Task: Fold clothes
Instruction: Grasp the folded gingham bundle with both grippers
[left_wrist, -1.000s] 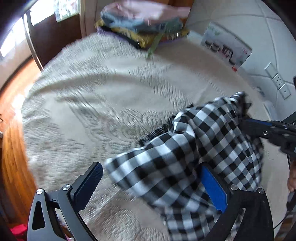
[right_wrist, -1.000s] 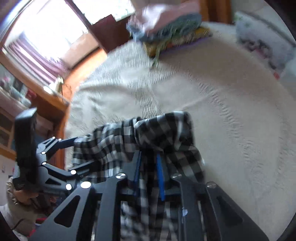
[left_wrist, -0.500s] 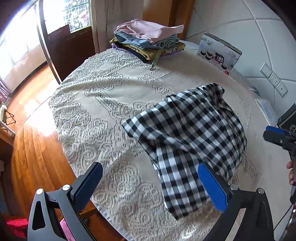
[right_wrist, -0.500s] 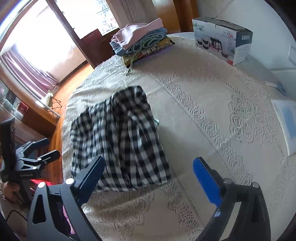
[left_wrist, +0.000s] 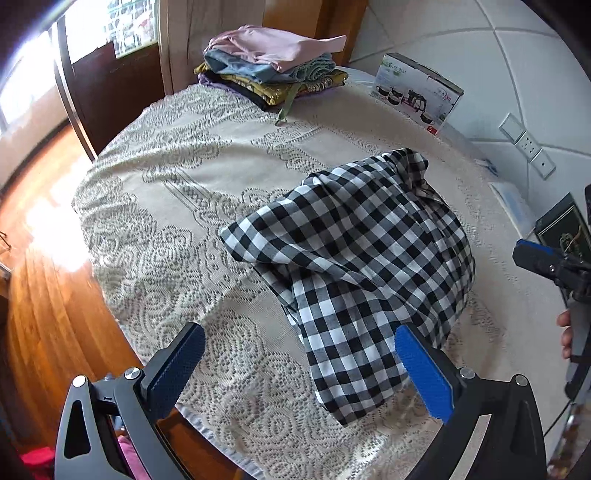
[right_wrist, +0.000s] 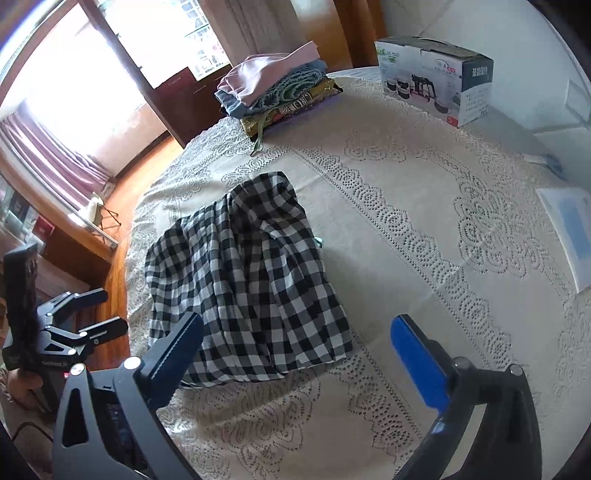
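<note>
Round table (right_wrist: 424, 177), covered by cream lace cloth (left_wrist: 177, 206). Laid on it: checked garment (left_wrist: 362, 266) at centre; stacked folded clothes (left_wrist: 273, 70) at far edge; printed box (right_wrist: 436, 77) far right; papers (right_wrist: 569, 229) at right.

The cardboard box (right_wrist: 436, 79) at the upper right of the frame carries Chinese characters on its dark end panel, too small to read; nothing else legible.

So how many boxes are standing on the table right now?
1: the printed cardboard box stands at the far side of the table, right of the clothes pile. More may lie beyond the frame.
</note>
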